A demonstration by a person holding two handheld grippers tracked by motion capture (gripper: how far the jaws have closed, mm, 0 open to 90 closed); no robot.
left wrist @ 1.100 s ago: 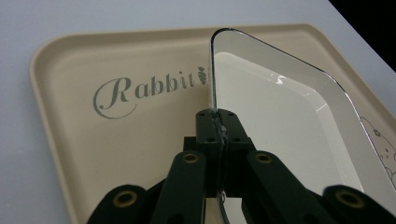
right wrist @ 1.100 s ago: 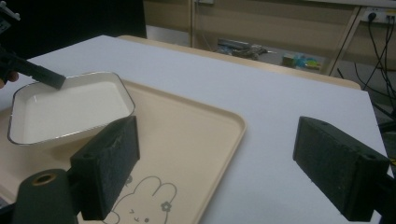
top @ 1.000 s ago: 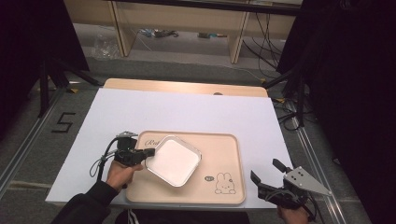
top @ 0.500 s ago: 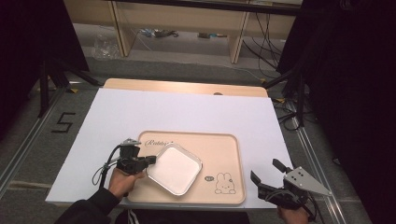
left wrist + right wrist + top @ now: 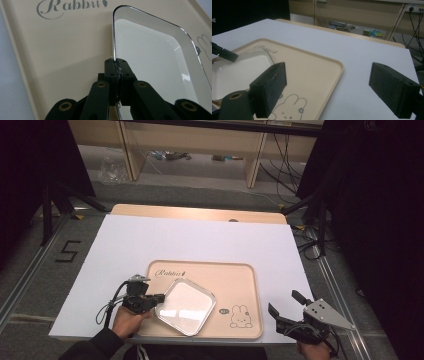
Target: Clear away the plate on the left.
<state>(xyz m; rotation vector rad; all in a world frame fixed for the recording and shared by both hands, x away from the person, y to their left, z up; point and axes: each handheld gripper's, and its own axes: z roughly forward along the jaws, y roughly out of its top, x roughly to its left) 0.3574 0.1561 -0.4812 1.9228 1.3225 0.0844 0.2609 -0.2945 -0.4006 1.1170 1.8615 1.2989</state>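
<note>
L gripper (image 5: 159,298) fingers pinch glossy square plate (image 5: 186,306) rim – R gripper (image 5: 291,312) fingers spread

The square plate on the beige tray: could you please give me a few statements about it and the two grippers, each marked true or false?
1. The left gripper is shut on the rim of the square plate. True.
2. The right gripper also holds the plate. False: it hovers open off the table's near right corner.
3. The plate lies on the beige tray. True.
4. The plate covers the tray's rabbit drawing. False: the rabbit shows beside it.
</note>
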